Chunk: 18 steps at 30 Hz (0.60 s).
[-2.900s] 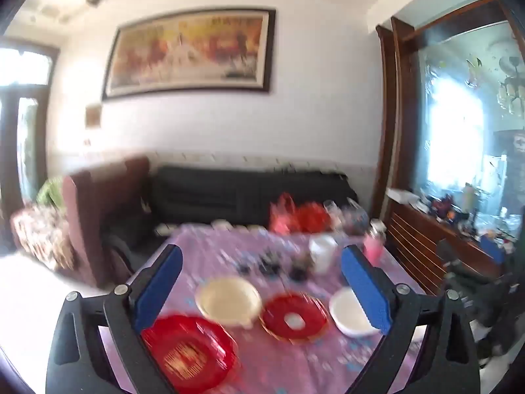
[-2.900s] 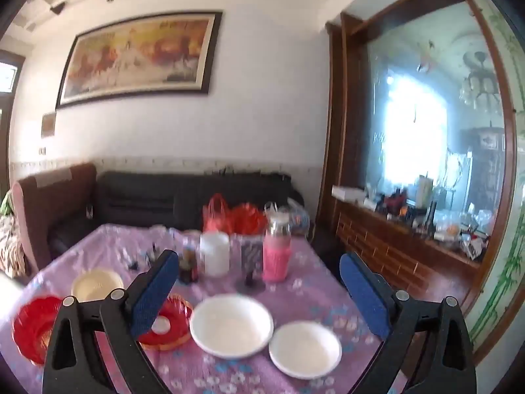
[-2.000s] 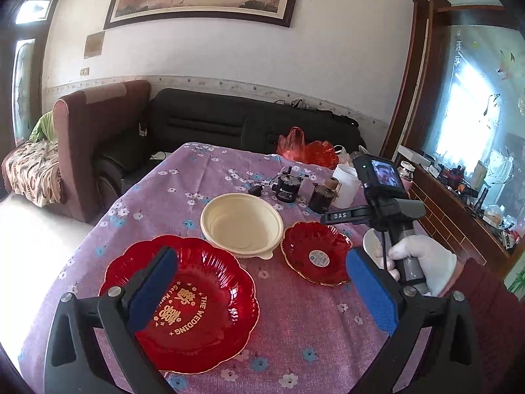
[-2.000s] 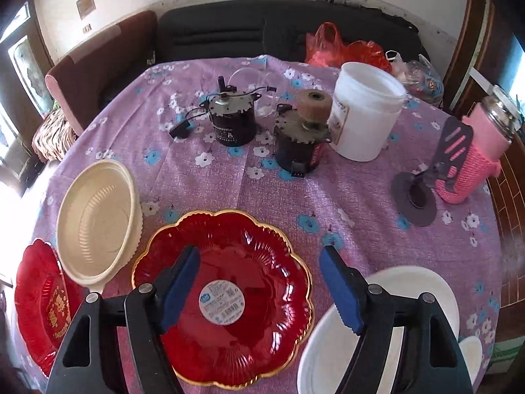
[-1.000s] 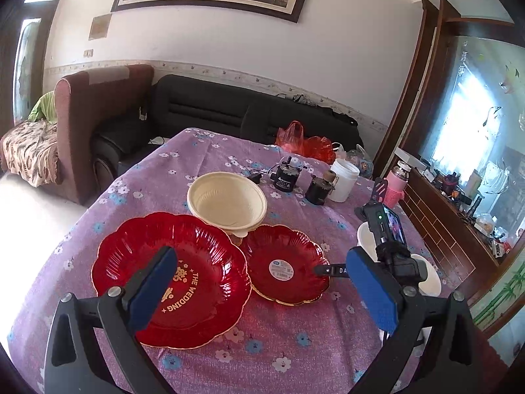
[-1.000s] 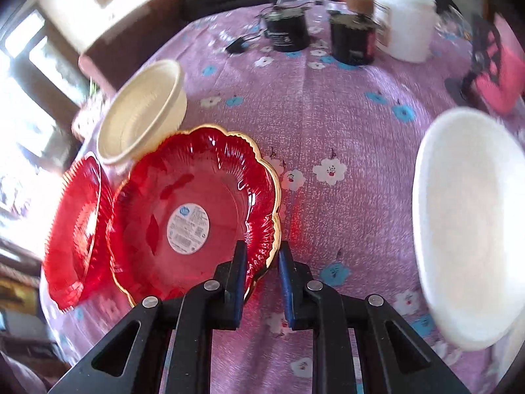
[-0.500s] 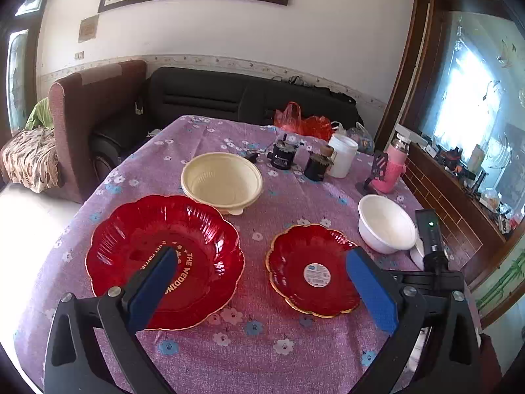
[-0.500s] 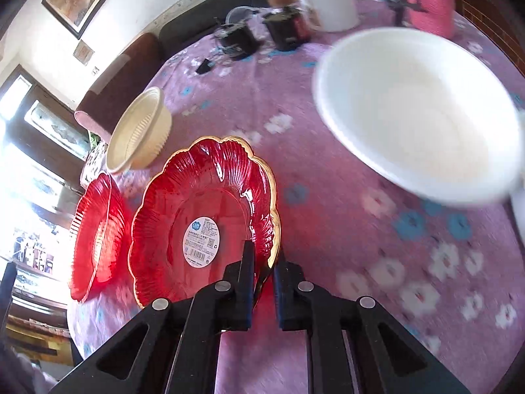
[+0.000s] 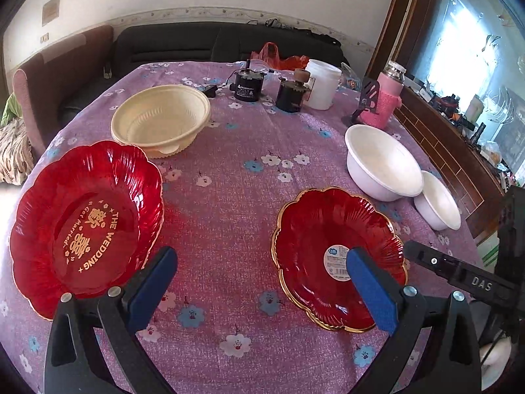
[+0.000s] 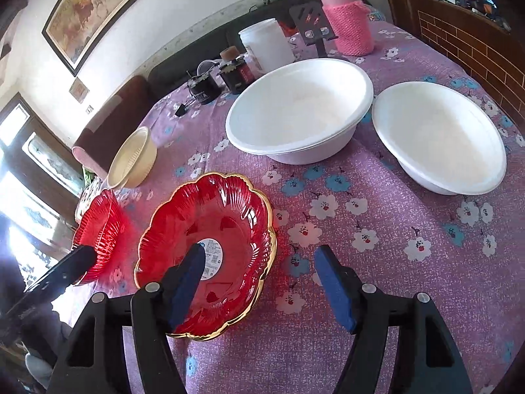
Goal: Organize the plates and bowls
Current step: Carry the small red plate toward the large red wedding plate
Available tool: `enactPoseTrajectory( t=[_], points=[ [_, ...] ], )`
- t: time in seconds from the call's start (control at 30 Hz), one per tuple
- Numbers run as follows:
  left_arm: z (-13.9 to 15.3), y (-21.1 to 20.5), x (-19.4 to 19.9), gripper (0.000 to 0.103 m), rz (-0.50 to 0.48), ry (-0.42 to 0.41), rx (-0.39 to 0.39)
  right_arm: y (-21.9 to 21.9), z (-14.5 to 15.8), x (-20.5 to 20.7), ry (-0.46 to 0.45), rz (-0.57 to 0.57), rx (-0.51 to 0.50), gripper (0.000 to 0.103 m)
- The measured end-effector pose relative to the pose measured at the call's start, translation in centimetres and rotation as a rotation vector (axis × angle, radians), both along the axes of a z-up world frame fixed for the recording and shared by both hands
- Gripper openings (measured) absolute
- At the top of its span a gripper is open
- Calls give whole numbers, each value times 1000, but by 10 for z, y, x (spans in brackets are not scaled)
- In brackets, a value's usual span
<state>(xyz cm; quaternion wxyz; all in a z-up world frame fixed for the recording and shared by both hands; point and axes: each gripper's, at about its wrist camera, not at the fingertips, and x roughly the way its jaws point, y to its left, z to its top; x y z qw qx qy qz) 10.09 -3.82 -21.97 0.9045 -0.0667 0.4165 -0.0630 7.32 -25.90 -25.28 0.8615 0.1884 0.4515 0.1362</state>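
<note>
The small red gold-rimmed plate (image 10: 210,249) lies flat on the purple floral tablecloth (image 10: 393,279), near the large white bowl (image 10: 298,115) and the small white bowl (image 10: 439,138). The right gripper (image 10: 259,272) hovers over its near rim, fingers spread wide, holding nothing. The left gripper (image 9: 262,279) is likewise wide apart and empty, between that plate and the large red wedding plate (image 9: 85,223), which touches the cream bowl (image 9: 160,120).

Gold lettering on the large red plate (image 9: 87,226) reads "THE WEDDING" and "Get Married"; the black arm (image 9: 459,274) beside it reads "DAS"
</note>
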Motion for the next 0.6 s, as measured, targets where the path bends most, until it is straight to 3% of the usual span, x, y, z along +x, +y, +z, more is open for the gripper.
enactPoseTrajectory(
  t=[0.1, 0.2, 0.33, 0.43, 0.5, 0.6],
  points=[
    [-8, -8, 10, 103, -11, 16, 48, 2, -5, 0, 21, -13, 15, 74],
    [-16, -13, 19, 101, -23, 38, 38, 6, -9, 1, 50, -24, -6, 74],
    [-26, -17, 34, 79, -40, 60, 41, 13, -8, 2, 34, -33, -50, 73],
    [-38, -13, 44, 59, -49, 124, -24, 16, -9, 1, 34, -32, -60, 67],
    [-45, -11, 47, 55, -46, 149, -63, 17, -12, 3, 40, -28, -56, 63],
    [-49, -13, 48, 55, -43, 149, -62, 21, -16, 5, 52, -26, -44, 57]
  ],
)
